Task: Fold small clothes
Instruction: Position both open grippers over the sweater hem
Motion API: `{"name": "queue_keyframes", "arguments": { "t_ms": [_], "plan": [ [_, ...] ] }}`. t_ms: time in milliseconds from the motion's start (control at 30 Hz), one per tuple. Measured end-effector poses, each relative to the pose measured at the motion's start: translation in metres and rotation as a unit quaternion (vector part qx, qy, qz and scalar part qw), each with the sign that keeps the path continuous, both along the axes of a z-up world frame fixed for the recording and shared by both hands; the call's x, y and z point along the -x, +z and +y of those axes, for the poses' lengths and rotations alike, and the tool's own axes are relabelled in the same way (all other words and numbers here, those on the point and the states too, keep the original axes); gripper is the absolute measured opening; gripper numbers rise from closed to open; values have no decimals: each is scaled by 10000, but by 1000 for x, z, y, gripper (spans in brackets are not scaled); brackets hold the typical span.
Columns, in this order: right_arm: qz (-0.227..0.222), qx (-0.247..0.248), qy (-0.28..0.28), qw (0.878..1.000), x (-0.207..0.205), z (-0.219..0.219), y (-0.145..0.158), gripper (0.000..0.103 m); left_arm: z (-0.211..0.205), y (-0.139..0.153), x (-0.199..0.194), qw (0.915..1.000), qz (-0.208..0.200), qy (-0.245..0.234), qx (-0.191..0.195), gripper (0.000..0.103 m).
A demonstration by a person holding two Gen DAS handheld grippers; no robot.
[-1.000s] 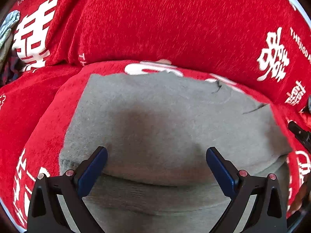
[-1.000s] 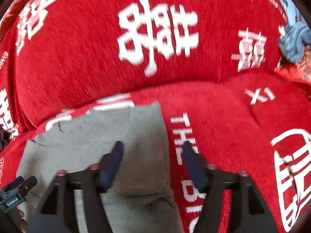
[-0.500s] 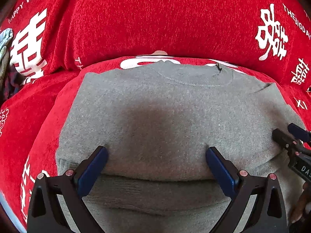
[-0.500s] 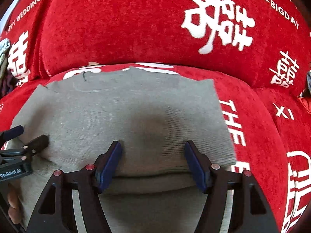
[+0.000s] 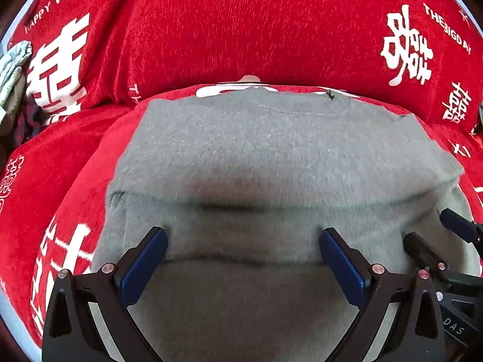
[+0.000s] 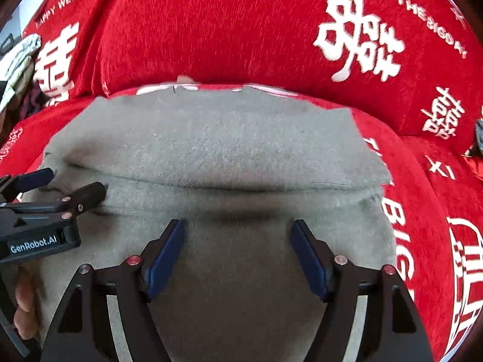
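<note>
Red plush sofa fabric (image 5: 241, 30), printed "HAPPY WEDDING" and "THE BIG DAY", is being covered by a fuzzy grey sweater (image 5: 271, 150) with its neckline toward the backrest. Over its folded near edge, the left gripper (image 5: 241, 241) marked "GenRobot.AI" and right gripper (image 6: 238, 235) are being held wide apart, gripping nothing.

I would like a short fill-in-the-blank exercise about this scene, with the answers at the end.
1. The garment being folded is a ____ sweater.
2. It lies on a cover whose colour is ____.
3. The jaws of the left gripper and the right gripper both stand ____.
4. In the right wrist view, the left gripper's label reads ____.

Missing words: grey; red; open; GenRobot.AI
</note>
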State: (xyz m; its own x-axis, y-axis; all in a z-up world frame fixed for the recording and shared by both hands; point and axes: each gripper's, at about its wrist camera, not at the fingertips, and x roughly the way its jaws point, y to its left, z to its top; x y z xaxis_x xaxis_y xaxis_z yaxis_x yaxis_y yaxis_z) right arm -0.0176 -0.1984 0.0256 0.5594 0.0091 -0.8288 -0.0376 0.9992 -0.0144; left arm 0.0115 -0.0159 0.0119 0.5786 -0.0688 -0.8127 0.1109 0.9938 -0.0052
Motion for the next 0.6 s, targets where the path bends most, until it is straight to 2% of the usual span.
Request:
{"name": "queue_keyframes", "arguments": {
  "t_ms": [100,167,400,600],
  "plan": [
    [-90,-37,4,10000,13,-1,1,77,4,-7,12,9999,96,-49,31,102],
    [-119,-95,-6,9999,19,-1,1,79,6,-6,24,10000,-55,-56,57,102],
    [-485,-50,67,9988,64,0,2,81,12,-5,66,9997,-193,-112,45,102],
    [-628,-37,156,9979,99,-1,3,81,17,-7,103,9993,-353,-119,85,102]
  ]
}}
